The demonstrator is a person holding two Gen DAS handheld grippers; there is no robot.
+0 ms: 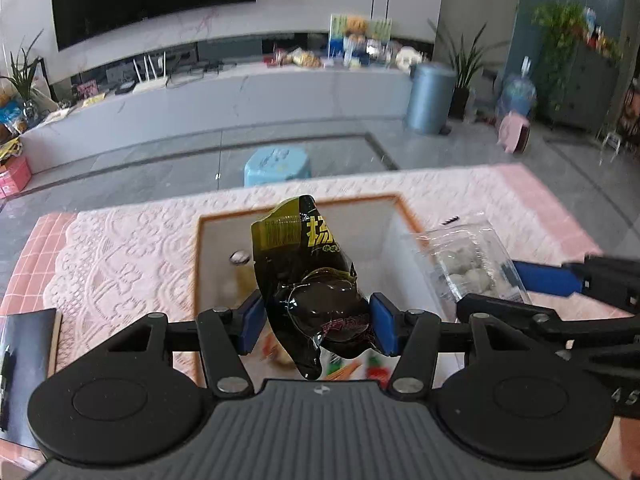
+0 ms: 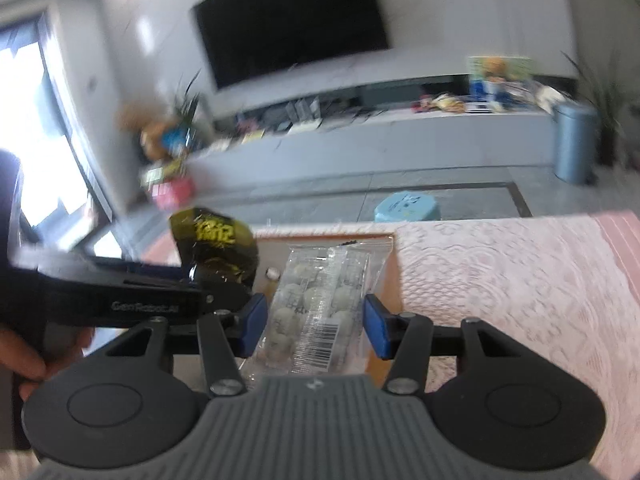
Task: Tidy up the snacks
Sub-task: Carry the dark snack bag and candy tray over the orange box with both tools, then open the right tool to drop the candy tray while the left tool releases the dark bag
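The left gripper [image 1: 316, 322] pinches a crinkly dark snack packet [image 1: 310, 276] by its bulging, light, slippery middle, while the right gripper [image 2: 316, 326] holds a clear bag of pale balls [image 2: 316, 312].

Left gripper [image 1: 316, 326] clamps a black snack pouch [image 1: 310, 276] above an orange-rimmed box [image 1: 298, 202] (on pink lace cloth [image 1: 128, 256]); right gripper [image 1: 500, 284] carries a clear bag [image 1: 468, 258].
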